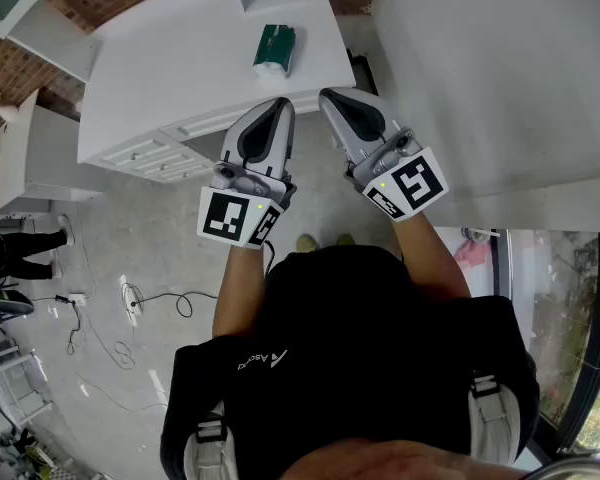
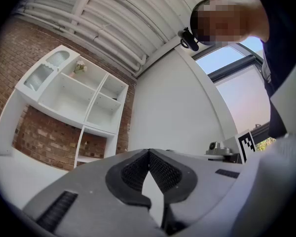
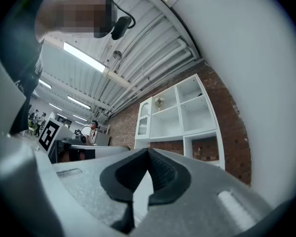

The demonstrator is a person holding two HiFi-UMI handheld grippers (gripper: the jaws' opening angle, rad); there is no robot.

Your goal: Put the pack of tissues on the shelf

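The pack of tissues (image 1: 274,50) is lying on the white table (image 1: 170,78), just beyond the tips of both tongs and touching neither. The left tongs (image 1: 276,106) are sitting fully closed with nothing between the pads, and the right tongs (image 1: 332,96) are closed and empty too. Both are pointing side by side over the table's near edge. The white shelf (image 2: 76,95) is showing against the brick wall (image 2: 39,137).

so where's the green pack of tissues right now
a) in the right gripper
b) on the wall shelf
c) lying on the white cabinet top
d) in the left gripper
c: the pack of tissues lies on the white cabinet top, apart from the left gripper and right gripper, both shut and empty.
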